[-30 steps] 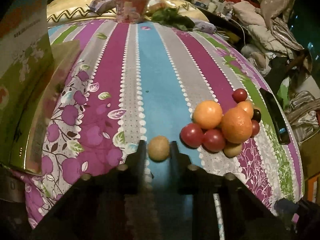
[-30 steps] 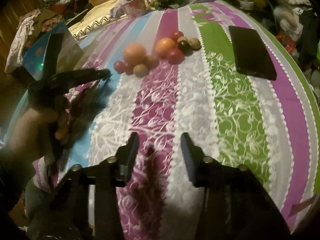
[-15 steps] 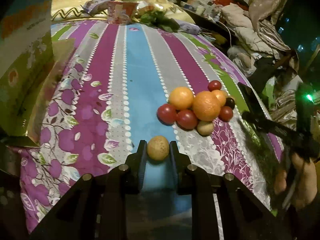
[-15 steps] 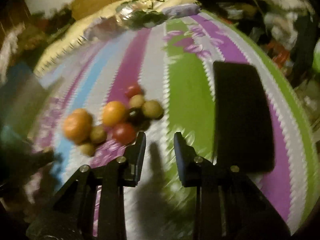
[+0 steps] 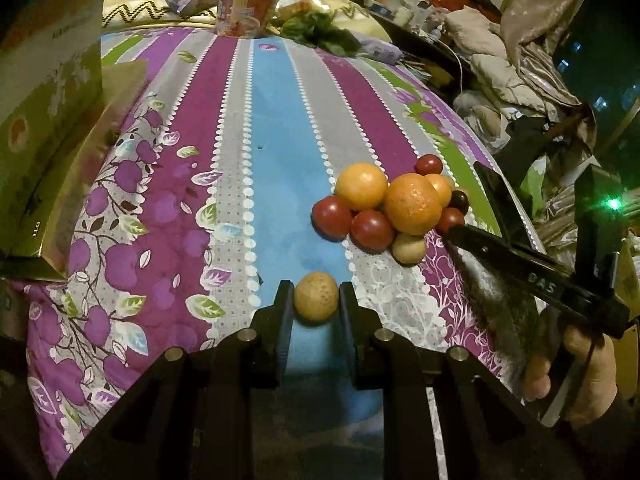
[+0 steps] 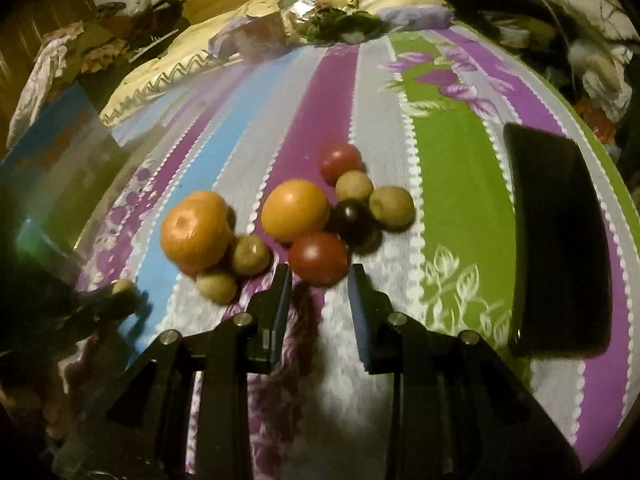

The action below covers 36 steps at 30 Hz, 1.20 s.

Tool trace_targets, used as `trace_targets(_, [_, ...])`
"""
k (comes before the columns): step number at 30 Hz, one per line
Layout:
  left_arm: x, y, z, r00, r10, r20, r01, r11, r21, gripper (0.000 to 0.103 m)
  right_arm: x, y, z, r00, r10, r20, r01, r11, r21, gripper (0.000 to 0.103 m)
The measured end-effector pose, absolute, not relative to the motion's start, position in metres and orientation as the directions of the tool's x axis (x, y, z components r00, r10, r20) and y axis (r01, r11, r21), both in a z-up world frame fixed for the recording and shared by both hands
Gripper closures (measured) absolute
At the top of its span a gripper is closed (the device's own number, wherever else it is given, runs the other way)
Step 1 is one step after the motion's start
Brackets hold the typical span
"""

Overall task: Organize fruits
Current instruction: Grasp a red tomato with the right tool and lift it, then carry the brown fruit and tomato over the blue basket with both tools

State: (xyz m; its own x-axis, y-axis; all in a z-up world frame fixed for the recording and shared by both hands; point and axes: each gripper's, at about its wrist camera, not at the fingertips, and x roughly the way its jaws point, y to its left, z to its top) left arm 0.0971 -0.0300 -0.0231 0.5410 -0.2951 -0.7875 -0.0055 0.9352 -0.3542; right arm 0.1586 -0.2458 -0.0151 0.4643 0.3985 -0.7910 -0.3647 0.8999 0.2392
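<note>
The left gripper (image 5: 316, 300) is lying low over the bed (image 5: 280, 120), gripping a kiwi (image 5: 316, 296); the right gripper (image 6: 318, 280) is hovering wide apart and empty, just beside a tomato (image 6: 318, 258).

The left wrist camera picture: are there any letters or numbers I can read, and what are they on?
"DAS": pale letters on the black right gripper, on its arm.
"011" or similar: small sideways marks on the green cardboard box, too unclear to be sure.
Box's top line of print: too blurred.
Pink printed packet on the far pillow: too small.
</note>
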Motion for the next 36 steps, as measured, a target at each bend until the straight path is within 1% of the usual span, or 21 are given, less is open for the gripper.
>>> trace_targets(3, [0.098, -0.032, -0.022, 0.545, -0.289, -0.788, -0.006, 0.938, -0.348, 0.081, 0.161, -0.237, -0.016, 0.477, 0.369, -0.798, -0.362, 0.910, 0.204, 0.072])
trace_targets(7, [0.098, -0.035, -0.020, 0.547, -0.280, -0.789, -0.009, 0.940, -0.341, 0.081, 0.162, -0.229, -0.016, 0.498, 0.316, -0.808, -0.342, 0.927, 0.152, 0.073])
trace_targets(11, [0.096, -0.038, -0.016, 0.551, -0.275, -0.788, 0.001, 0.944, -0.329, 0.081, 0.163, -0.229, -0.016, 0.486, 0.331, -0.809, -0.316, 0.929, 0.191, 0.068])
trace_targets(14, [0.097, -0.037, -0.014, 0.551, -0.276, -0.788, -0.004, 0.943, -0.333, 0.081, 0.164, -0.227, -0.018, 0.491, 0.315, -0.812, -0.301, 0.936, 0.181, 0.071])
trace_targets(18, [0.097, -0.036, -0.012, 0.547, -0.271, -0.792, -0.006, 0.945, -0.328, 0.081, 0.161, -0.230, -0.014, 0.497, 0.313, -0.809, -0.285, 0.940, 0.189, 0.072])
trace_targets(22, [0.091, -0.035, 0.001, 0.558, -0.244, -0.793, -0.010, 0.954, -0.300, 0.081, 0.149, -0.229, 0.005, 0.518, 0.289, -0.805, -0.276, 0.947, 0.162, 0.072])
trace_targets(26, [0.078, -0.031, 0.027, 0.587, -0.191, -0.787, -0.017, 0.969, -0.247, 0.081, 0.125, -0.221, 0.034, 0.548, 0.282, -0.787, -0.298, 0.946, 0.131, 0.072])
trace_targets(36, [0.031, 0.006, 0.099, 0.672, -0.097, -0.734, -0.088, 0.974, -0.209, 0.081, 0.070, -0.187, 0.094, 0.591, 0.358, -0.723, -0.389, 0.911, 0.134, 0.072])
